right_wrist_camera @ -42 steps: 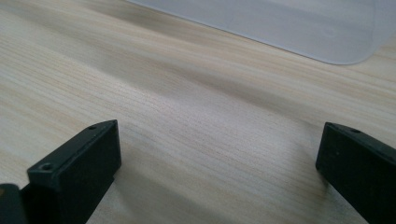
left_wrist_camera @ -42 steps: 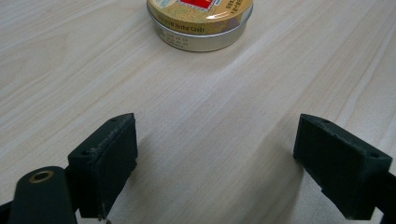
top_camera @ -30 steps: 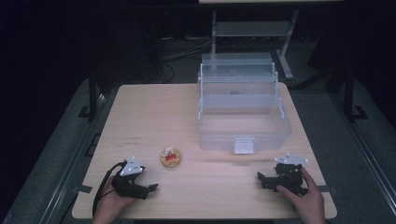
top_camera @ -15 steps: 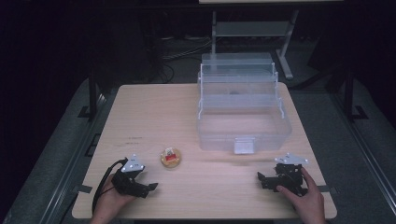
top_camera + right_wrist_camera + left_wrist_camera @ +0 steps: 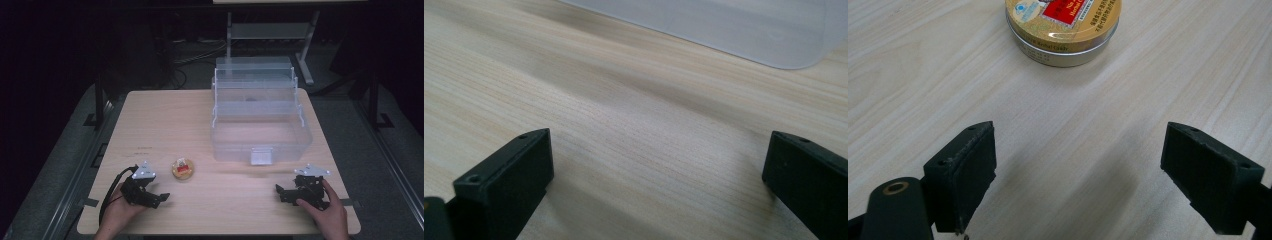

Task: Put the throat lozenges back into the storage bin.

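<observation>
left gripper (image 5: 159, 196) lower left, jaws apart, empty | right gripper (image 5: 281, 192) lower right, jaws apart, empty | gold tin (image 5: 182, 168) on tabletop (image 5: 165, 120) near left gripper | clear box (image 5: 260, 117) upper right

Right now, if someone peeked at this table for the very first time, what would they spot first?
Probably the big clear plastic box, standing open with stepped trays at the far right of the wooden table. Next, the little round gold tin with a red label, sitting alone near the front. The left hand-held gripper rests just short of it, jaws wide open, and the right hand-held gripper lies open at the front right.
</observation>
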`<state>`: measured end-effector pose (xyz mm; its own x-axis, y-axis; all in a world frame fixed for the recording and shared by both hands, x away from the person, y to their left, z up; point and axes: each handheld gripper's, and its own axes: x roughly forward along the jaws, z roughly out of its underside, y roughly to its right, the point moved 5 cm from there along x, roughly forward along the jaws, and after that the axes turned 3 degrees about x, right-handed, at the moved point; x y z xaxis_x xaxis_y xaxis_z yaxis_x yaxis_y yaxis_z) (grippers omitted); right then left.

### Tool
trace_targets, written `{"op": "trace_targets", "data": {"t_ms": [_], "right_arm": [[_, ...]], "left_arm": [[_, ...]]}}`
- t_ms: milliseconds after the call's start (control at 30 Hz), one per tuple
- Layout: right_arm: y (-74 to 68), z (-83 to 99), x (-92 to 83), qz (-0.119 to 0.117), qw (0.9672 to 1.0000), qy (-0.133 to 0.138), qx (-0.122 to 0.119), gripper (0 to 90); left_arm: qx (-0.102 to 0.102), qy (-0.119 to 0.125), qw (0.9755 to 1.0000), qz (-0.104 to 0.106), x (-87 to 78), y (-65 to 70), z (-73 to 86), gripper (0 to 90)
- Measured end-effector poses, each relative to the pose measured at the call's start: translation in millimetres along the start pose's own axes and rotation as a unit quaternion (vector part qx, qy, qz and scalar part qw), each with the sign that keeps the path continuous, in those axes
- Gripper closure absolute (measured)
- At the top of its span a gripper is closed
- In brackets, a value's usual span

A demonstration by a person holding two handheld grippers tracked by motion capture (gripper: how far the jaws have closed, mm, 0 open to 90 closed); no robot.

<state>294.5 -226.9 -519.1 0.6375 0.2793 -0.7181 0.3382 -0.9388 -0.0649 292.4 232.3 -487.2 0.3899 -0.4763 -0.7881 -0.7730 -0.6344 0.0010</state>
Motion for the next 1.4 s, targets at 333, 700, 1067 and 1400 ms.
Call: {"op": "trace_targets", "data": {"t_ms": [333, 700, 1067, 1400], "right_arm": [[0.0, 0.0, 0.0, 0.000, 1.0000, 0.000, 0.000, 0.0], [0.0, 0.0, 0.0, 0.000, 1.0000, 0.000, 0.000, 0.0], [0.0, 0.0, 0.0, 0.000, 1.0000, 0.000, 0.000, 0.0], [0.0, 0.0, 0.0, 0.000, 1.0000, 0.000, 0.000, 0.0]], "left_arm": [[-0.001, -0.008, 1.0000, -0.002, -2.1, -4.4, -7.6, 13.9], [-0.001, -0.009, 0.9999, 0.005, -1.8, -5.6, -21.4, 14.0], [0.004, -0.018, 0.9997, 0.016, 2.5, -3.5, -33.9, 14.0], [0.007, -0.021, 0.9995, 0.022, 4.9, -4.5, -44.1, 14.0]]}}
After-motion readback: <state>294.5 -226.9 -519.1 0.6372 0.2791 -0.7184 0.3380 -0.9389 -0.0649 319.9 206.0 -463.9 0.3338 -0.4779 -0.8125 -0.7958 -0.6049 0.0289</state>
